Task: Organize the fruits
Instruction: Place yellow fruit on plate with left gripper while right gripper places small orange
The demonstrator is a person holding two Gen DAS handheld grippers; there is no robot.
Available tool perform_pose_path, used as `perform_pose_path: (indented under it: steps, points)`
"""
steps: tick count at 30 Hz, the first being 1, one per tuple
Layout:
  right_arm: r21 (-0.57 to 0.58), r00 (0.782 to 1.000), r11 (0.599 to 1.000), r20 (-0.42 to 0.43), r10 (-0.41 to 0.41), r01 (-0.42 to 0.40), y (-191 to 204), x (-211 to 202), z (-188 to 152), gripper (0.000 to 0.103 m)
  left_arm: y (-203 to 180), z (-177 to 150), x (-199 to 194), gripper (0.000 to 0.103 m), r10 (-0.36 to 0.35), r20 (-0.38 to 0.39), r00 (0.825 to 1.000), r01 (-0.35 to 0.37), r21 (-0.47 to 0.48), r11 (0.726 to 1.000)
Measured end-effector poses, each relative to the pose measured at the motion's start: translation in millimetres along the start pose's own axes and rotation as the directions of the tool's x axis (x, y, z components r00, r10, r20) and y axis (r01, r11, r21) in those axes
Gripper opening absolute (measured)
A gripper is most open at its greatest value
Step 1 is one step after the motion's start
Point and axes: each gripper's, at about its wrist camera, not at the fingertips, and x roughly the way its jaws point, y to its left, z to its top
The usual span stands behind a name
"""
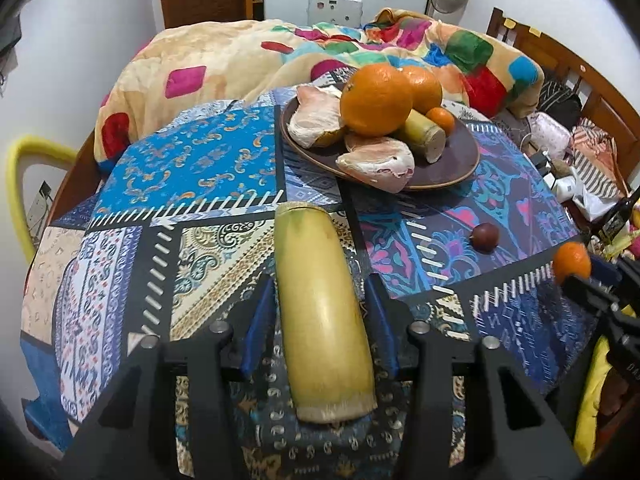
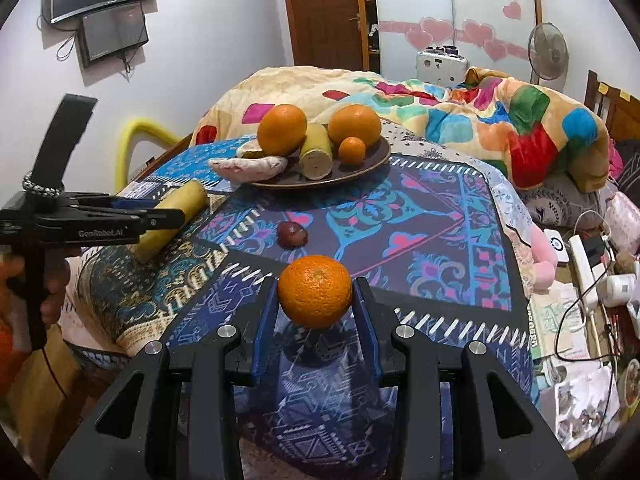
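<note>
My left gripper is shut on a long pale-yellow sugarcane piece, held above the patterned cloth; it also shows in the right wrist view. My right gripper is shut on a small orange mandarin, held just above the cloth; the mandarin also shows at the right edge of the left wrist view. A brown plate at the far side holds two big oranges, a small mandarin, a short sugarcane piece and pomelo segments. A small dark-red fruit lies on the cloth.
The patterned cloth covers the work surface. A colourful blanket is heaped behind the plate. Cables, boxes and clutter lie off the right edge. A yellow chair back stands at the left.
</note>
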Motion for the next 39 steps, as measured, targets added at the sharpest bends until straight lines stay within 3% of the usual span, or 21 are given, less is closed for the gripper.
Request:
perform_pose_path:
  steps: [8, 17, 30, 39]
  points:
    - [0.010, 1.000, 1.000, 0.002, -0.002, 0.002, -12, 11, 9, 0.034, -4, -3, 1, 0.041, 0.019, 0.029, 0.999, -0.021, 0.063, 0.998]
    - [0.009, 1.000, 1.000, 0.018, -0.010, 0.010, -18, 17, 23, 0.034, 1, 2, -19, 0.039, 0.003, 0.069, 0.998, -0.007, 0.053, 0.999]
    - [0.001, 0.996, 1.000, 0.091, -0.025, 0.025, -19, 20, 60, 0.034, -2, 40, -42, 0.037, -0.027, 0.170, 0.985, 0.012, 0.084, 0.996]
    - [-0.033, 0.994, 0.998, 0.102, -0.050, 0.053, -18, 30, 78, 0.034, -5, 69, -43, 0.037, 0.012, 0.210, 0.978, -0.032, 0.089, 0.996]
